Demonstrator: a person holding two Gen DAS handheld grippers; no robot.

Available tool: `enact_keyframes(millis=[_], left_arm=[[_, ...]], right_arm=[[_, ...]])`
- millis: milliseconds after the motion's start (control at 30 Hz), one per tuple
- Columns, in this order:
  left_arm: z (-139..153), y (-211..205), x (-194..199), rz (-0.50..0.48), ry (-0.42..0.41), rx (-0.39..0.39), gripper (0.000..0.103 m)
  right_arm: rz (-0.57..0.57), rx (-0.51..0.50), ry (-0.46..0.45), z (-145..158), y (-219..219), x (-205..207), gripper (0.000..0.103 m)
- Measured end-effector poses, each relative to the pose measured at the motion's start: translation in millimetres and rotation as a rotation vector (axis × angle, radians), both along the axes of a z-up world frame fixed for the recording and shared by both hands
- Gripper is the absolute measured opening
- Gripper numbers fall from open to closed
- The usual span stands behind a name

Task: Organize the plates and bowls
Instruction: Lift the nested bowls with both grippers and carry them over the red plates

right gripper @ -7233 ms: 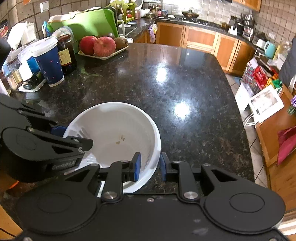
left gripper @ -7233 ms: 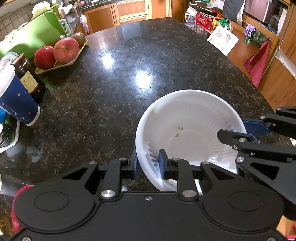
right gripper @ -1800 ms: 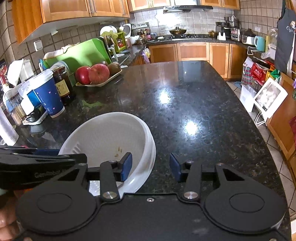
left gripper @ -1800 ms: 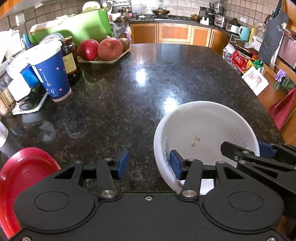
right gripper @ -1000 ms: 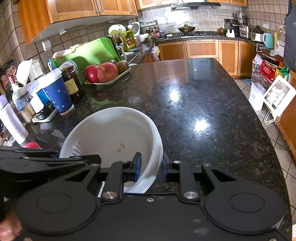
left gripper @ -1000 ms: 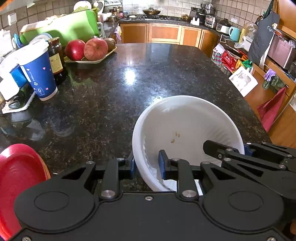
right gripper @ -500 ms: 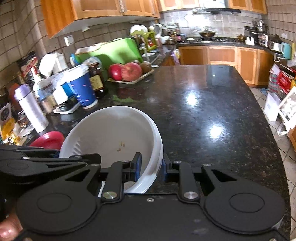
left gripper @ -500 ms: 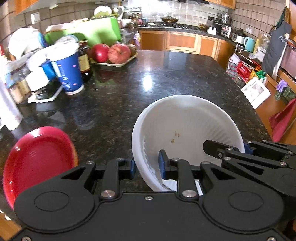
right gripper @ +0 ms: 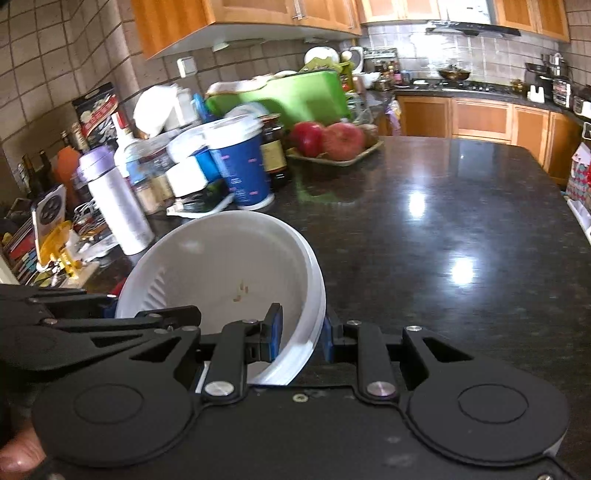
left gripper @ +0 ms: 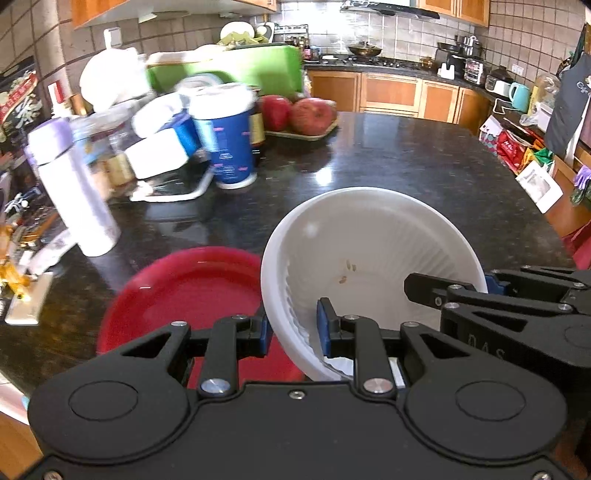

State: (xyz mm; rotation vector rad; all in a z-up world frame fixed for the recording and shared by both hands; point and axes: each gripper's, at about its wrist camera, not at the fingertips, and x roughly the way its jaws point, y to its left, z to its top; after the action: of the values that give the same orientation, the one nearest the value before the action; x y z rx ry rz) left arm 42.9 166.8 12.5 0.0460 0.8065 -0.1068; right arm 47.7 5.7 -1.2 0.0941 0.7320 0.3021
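White ribbed bowl (left gripper: 373, 258) hangs above the dark granite counter (left gripper: 406, 162), partly over the red plate (left gripper: 184, 291). Left gripper (left gripper: 291, 328) and right gripper (right gripper: 299, 332) each pinch its thin rim on opposite sides. It seems light, stiff and smooth, so the rim is the best hold.

Left gripper (left gripper: 291, 330) and right gripper (right gripper: 301, 338) point downward side by side, each clamped on a rim of the white bowl (left gripper: 369, 251)

Kitchen. Dark speckled granite counter (right gripper: 461, 229) reflecting ceiling lights. Orange-wood cabinets (right gripper: 480, 118) below, more overhead. Beige tiled walls (right gripper: 55, 66). Range hood (right gripper: 472, 27) above stove at the far wall.
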Motion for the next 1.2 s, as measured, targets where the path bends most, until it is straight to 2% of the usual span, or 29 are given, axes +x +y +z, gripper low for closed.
enact_keyframes(millis=[267,433,633,867,1067,1200], left_arm=[[1,67,7,-0.033,0.023,0.027,0.032],[-5,95,15,-0.081,0.067,0.027,0.032],[-11,119,28,-0.165,0.150,-0.022,0.032],[-14,127,33,-0.234,0.174,-0.031,0.032],[-16,133,48,-0.260,0.236,-0.044,0.032],[-16,134,51,-0.271,0.245,-0.054,0.032]], right_arm=[[0.050,-0.061,0.031,0,83,16,0.025],[0.046,-0.082,0.074,-5,115,23,0.026],[0.029,-0.098,0.148,-9,132,24,0.027],[0.003,-0.106,0.215,-12,140,29,0.028],[0.011,-0.074,0.291,-11,140,38,0.029],[0.024,-0.085,0.322,-11,142,43,0.030]])
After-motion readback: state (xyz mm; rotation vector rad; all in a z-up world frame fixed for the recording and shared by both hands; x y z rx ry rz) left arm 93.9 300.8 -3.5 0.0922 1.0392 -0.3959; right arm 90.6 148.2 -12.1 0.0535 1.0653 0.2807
